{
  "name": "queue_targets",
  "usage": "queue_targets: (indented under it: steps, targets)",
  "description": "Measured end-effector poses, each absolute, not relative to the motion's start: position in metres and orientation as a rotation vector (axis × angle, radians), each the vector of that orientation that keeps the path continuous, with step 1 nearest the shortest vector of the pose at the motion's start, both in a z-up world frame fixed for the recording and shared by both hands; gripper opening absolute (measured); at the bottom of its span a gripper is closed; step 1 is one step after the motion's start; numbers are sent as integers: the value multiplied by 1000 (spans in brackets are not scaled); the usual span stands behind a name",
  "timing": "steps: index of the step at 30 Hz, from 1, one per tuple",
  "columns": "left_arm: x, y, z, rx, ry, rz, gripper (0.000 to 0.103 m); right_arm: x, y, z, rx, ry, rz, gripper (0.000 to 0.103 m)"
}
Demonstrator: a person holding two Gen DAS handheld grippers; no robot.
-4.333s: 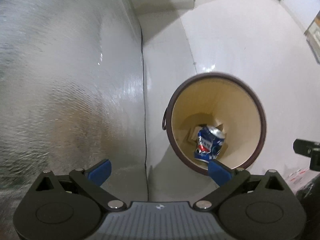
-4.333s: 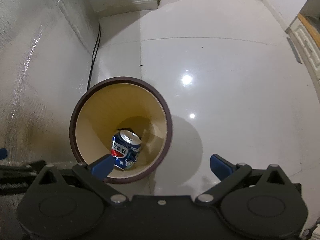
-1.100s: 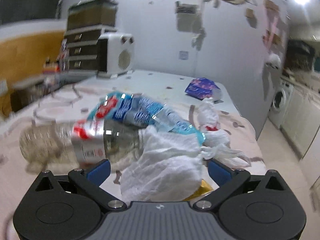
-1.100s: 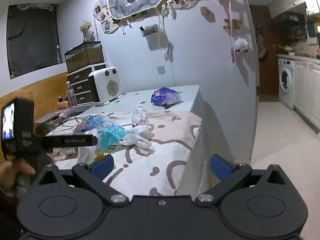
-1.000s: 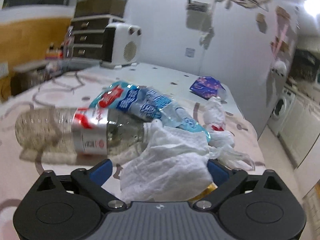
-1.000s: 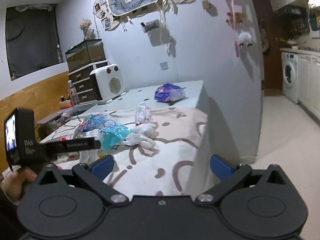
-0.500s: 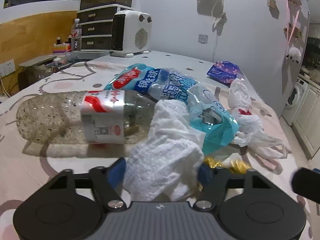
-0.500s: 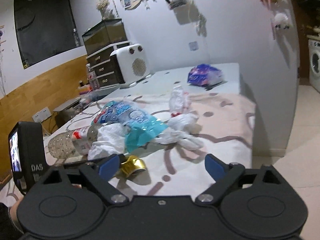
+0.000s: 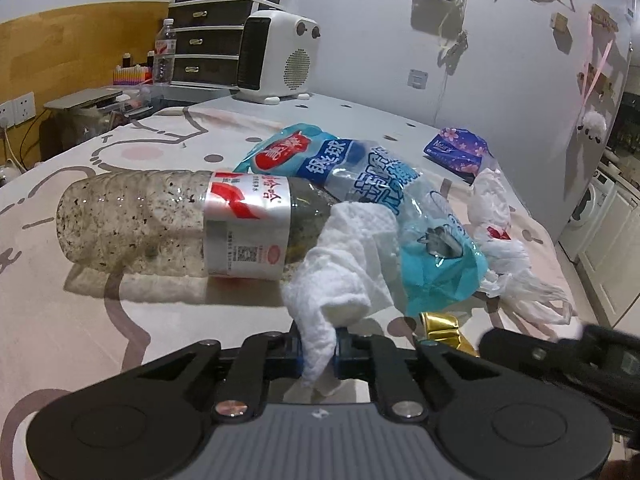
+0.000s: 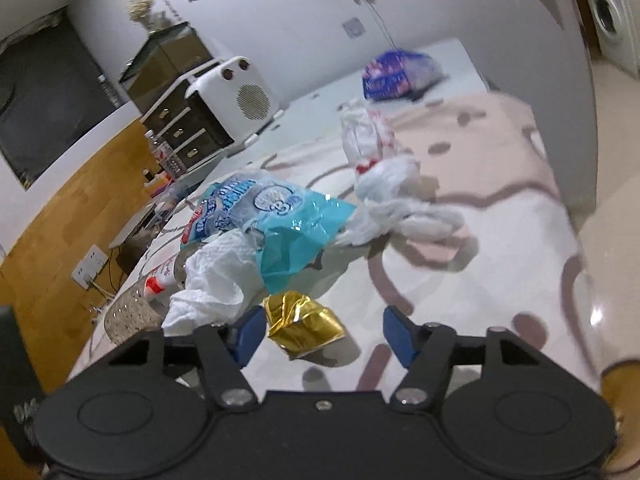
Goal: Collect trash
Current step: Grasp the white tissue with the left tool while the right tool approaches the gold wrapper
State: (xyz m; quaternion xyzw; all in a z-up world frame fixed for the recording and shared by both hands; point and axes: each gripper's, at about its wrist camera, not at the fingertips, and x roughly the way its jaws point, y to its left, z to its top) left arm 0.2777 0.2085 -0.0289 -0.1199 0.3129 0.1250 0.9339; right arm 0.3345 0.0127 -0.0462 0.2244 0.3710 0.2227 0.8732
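Note:
A heap of trash lies on the patterned tablecloth [image 9: 60, 312]. My left gripper [image 9: 319, 350] is shut on a crumpled white paper towel [image 9: 344, 264], which leans on a dirty clear plastic bottle [image 9: 172, 228] with a red and white label. Behind them lie a blue plastic bag [image 9: 360, 176] and white plastic bags [image 9: 504, 240]. In the right wrist view my right gripper [image 10: 322, 334] hovers at a gold foil wrapper [image 10: 302, 320]. Its jaws are closing with the wrapper between them, near the left pad; no pad presses on it. The paper towel [image 10: 212, 280] sits just left.
A white heater [image 9: 276, 56] and dark drawers [image 9: 208, 40] stand at the table's far end, with a purple tissue pack [image 9: 456, 150] to the right. The table's right edge drops to the floor [image 10: 616, 216]. A washing machine [image 10: 608, 4] is beyond.
Both grippers came from the bin on the floor to the table. My left jaws shut onto the paper towel. My right gripper moved in over the gold wrapper, rolled, and its jaws narrowed.

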Motion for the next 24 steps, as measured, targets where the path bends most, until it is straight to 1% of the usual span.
queue_targets:
  steps: [5, 8, 9, 10, 14, 15, 24]
  targets:
    - [274, 209, -25, -253, 632, 250, 13, 342, 23, -49, 528, 773, 417, 61]
    - [273, 210, -24, -253, 636, 253, 13, 342, 33, -48, 479, 750, 399, 57]
    - [273, 210, -24, -255, 637, 256, 13, 341, 36, -48, 459, 745, 394, 55]
    - [273, 211, -24, -258, 638, 259, 13, 341, 39, -47, 436, 741, 390, 49]
    - [272, 211, -23, -256, 640, 260, 13, 337, 43, -46, 382, 736, 394, 42]
    - [271, 209, -22, -252, 639, 257, 13, 336, 43, -46, 373, 741, 406, 36]
    - [260, 198, -21, -227, 649, 225, 13, 306, 26, -40, 311, 794, 467, 36]
